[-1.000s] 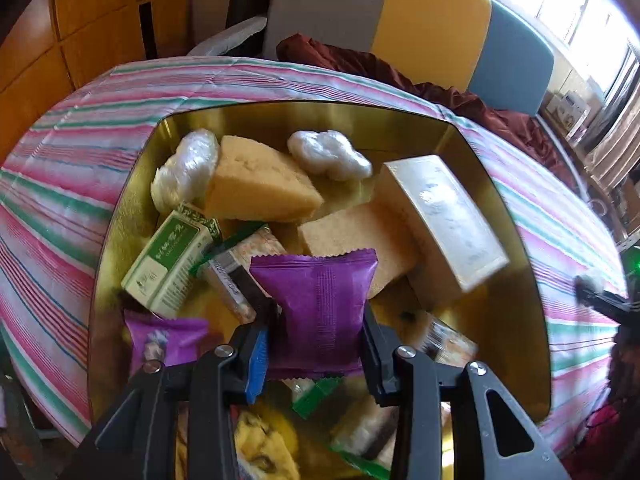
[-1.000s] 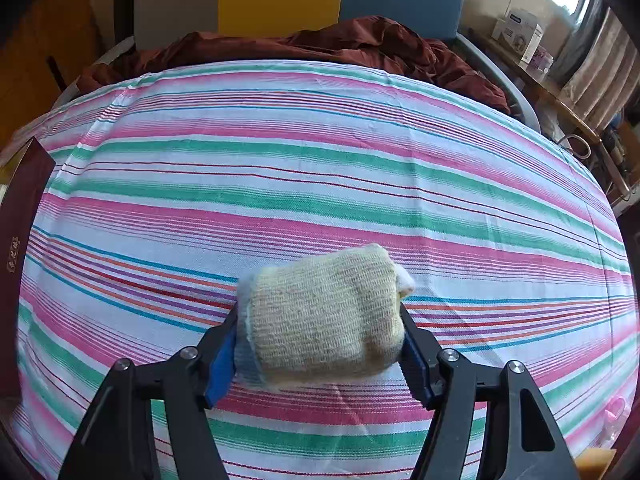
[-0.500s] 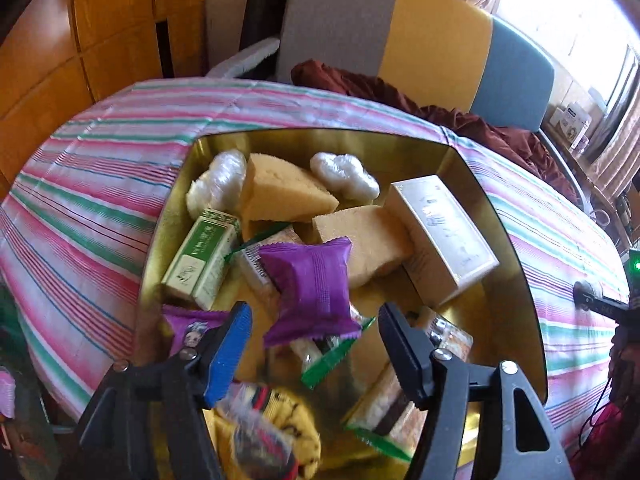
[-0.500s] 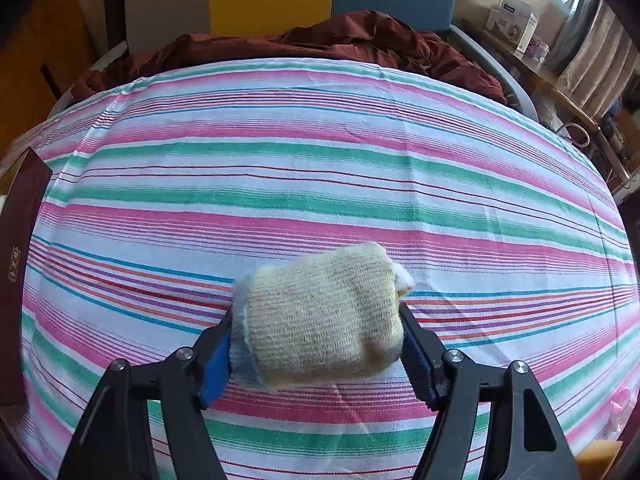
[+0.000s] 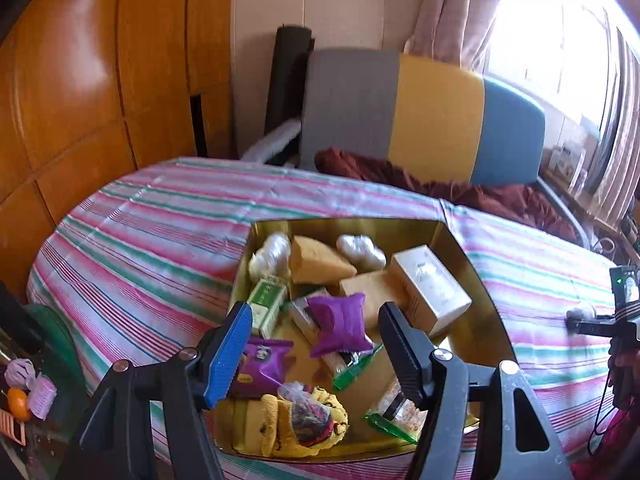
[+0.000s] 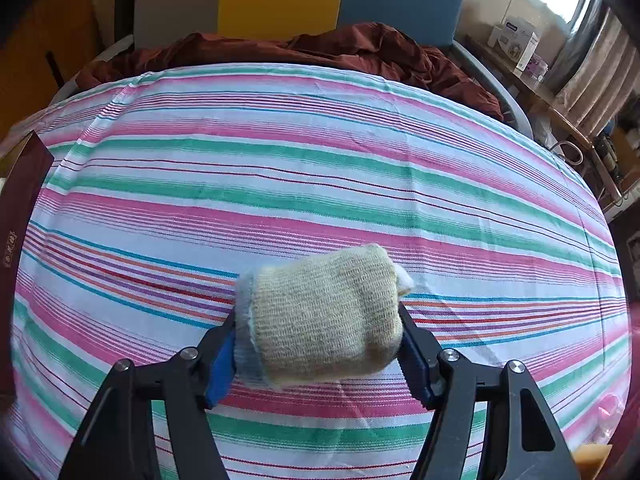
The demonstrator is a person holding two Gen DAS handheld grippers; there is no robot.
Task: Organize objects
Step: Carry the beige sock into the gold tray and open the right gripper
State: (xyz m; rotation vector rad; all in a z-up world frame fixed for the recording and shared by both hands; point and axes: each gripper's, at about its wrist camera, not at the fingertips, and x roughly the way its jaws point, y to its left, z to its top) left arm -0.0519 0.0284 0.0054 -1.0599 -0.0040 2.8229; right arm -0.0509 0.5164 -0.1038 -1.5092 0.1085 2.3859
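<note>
A gold-lined box [image 5: 478,280] on the striped tablecloth [image 5: 160,240] holds several snacks. Among them are a purple packet [image 5: 340,326], a second purple packet [image 5: 260,364], a green carton [image 5: 266,298], yellow sponge cakes [image 5: 316,262], a pale gold carton [image 5: 430,288] and a yellow pouch [image 5: 304,420]. My left gripper [image 5: 313,312] hovers open above the box, with nothing between its fingers. My right gripper [image 6: 316,320] is low over the cloth. Its jaws are closing, and the pads press both ends of a beige knitted roll [image 6: 324,320].
A grey, yellow and blue chair back [image 5: 424,116] with a maroon cloth [image 6: 320,48] stands behind the table. A dark red box side [image 6: 20,208] is at the left edge in the right wrist view. Small items [image 5: 28,392] sit low on the left, and a cluttered shelf [image 6: 516,44] is on the right.
My left gripper let go of the purple packet, which now lies in the box, then opened wide and rose back away from the box. The right gripper kept still on the roll.
</note>
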